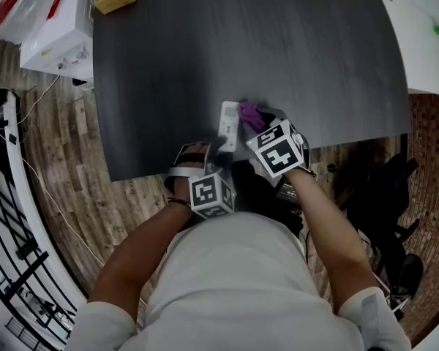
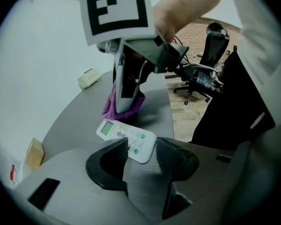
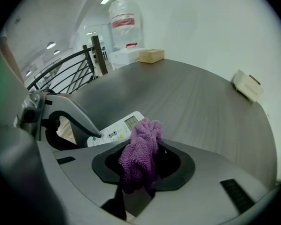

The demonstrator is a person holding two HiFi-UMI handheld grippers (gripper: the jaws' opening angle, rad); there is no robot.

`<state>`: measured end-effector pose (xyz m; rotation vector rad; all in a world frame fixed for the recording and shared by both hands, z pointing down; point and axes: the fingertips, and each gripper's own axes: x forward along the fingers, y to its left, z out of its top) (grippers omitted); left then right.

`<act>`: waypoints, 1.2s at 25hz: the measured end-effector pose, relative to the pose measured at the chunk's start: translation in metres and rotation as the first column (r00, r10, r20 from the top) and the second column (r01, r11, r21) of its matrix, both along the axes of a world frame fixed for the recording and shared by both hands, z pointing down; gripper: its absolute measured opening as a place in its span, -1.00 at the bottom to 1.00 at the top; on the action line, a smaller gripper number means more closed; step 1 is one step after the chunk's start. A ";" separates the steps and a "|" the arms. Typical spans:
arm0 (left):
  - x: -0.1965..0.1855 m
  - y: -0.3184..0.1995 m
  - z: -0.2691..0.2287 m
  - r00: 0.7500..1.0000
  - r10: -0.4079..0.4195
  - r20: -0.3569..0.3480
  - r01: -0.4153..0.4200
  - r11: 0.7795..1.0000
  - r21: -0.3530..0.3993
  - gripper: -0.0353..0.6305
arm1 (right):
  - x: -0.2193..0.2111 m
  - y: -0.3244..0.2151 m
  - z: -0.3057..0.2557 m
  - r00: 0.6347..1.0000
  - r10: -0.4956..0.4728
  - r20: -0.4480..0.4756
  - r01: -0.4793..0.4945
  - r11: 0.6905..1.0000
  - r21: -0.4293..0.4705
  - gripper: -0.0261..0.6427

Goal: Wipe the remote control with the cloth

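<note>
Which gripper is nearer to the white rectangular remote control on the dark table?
Left. The left gripper straddles the remote control at its near end; the right gripper, clamping a purple fuzzy cloth, sits beside its screen end.

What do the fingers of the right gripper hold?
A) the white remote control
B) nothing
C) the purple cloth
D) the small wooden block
C: in the right gripper view, the right gripper has its fingers closed on the purple cloth, while the remote control lies on the table beyond it.
</note>
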<state>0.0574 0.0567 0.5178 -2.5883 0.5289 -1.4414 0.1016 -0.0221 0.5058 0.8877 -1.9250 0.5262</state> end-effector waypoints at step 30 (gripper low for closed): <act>-0.010 0.001 -0.021 0.991 -0.028 -0.132 0.018 0.997 -0.075 -0.35 | -0.026 -0.021 -0.010 0.917 -0.369 -0.153 0.381 0.923 0.056 -0.54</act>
